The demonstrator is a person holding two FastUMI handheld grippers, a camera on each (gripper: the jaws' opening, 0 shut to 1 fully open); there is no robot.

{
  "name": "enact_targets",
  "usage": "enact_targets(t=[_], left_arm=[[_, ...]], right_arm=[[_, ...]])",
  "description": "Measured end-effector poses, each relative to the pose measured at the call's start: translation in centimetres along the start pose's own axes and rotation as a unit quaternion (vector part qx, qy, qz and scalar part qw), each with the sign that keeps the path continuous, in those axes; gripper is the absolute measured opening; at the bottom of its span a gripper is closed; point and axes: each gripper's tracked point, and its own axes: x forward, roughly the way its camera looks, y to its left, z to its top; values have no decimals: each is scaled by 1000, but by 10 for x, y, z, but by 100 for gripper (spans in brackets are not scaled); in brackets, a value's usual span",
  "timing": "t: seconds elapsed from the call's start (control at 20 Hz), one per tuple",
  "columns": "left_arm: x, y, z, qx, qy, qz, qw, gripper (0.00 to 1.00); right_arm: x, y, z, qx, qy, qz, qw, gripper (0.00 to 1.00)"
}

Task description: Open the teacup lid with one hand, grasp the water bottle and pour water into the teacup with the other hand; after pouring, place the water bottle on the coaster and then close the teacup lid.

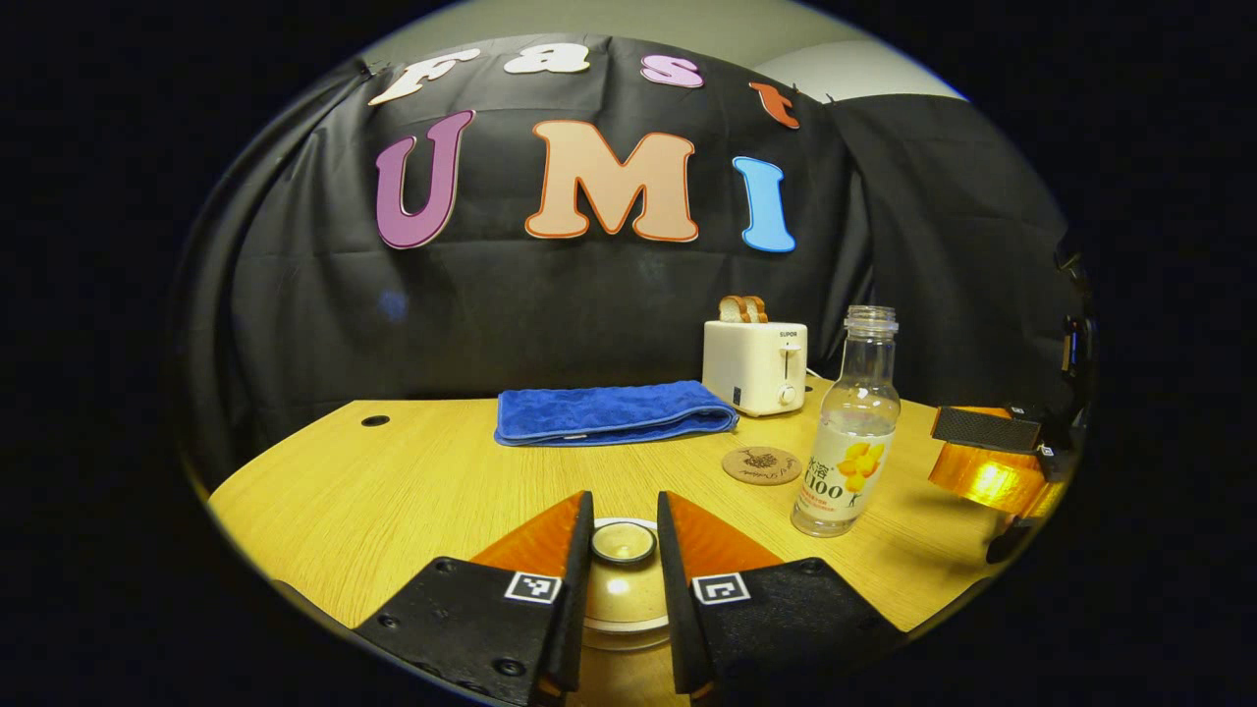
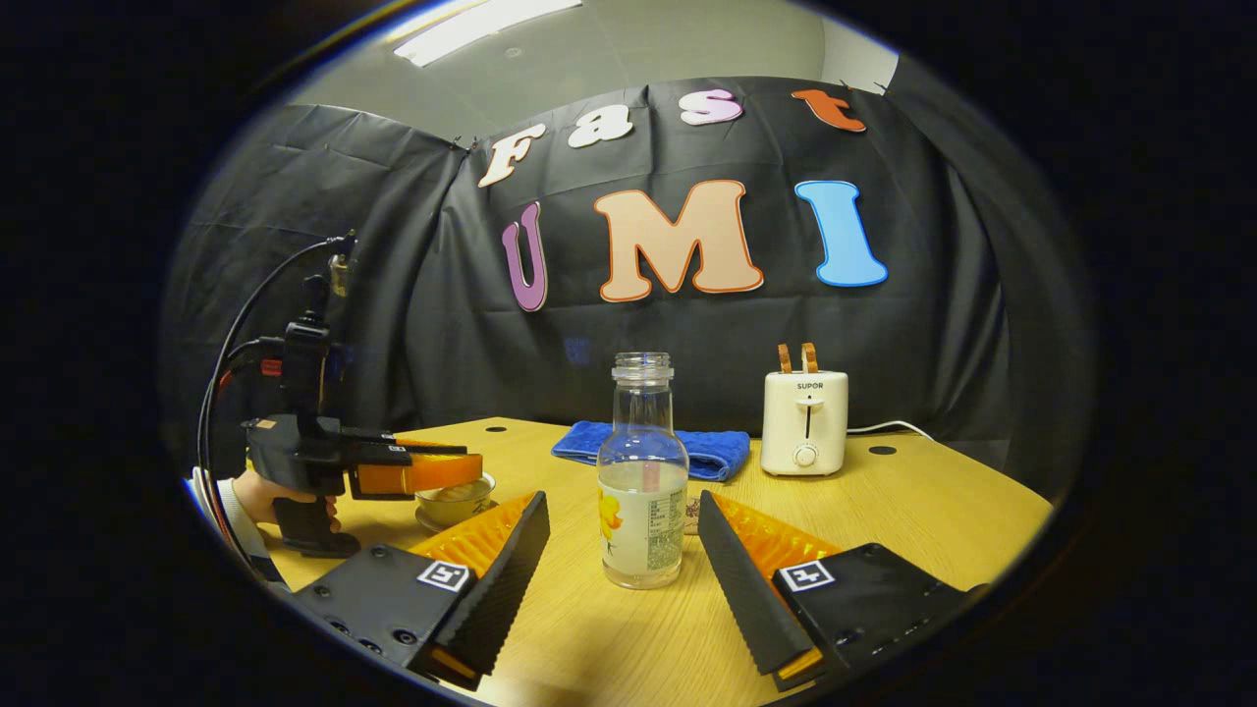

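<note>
Lid first: that is the step in hand. In the left gripper view, the left gripper has its two fingers on either side of the small knob on the teacup lid. The fingers are close to the knob, but I cannot tell if they press on it yet. The lid sits on the teacup, so the cup looks closed.

In the right gripper view, the teacup sits on the counter to the left, with the left gripper right above it and a hand holding that tool. The right gripper has its fingers wide apart, one on each side of the water bottle, not touching it. The bottle stands up straight on the counter with no cap and some water inside.

The coaster lies flat just beside the water bottle, a bit behind it. A blue towel and a toaster with bread sit farther back.

Next, I think the left fingers must pinch the knob tight and lift the lid straight up, off the cup. Then the right fingers can close on the bottle's body and tip it slowly over the open cup. The bottle is smooth, so a firm hold would help.
</note>
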Motion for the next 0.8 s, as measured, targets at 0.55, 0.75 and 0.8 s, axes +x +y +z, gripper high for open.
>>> enact_targets(t=[0.55, 0.75, 0.8], left_arm=[[-7, 9, 13, -11, -45, 20, 999, 29], [-9, 16, 17, -14, -59, 33, 998, 29], [-10, 18, 17, -14, -60, 37, 997, 29]], right_arm=[[0, 1, -1, 0, 1, 2, 1000, 97], [1, -1, -1, 0, 0, -1, 1000, 97], [1, -2, -1, 0, 1, -3, 1000, 95]])
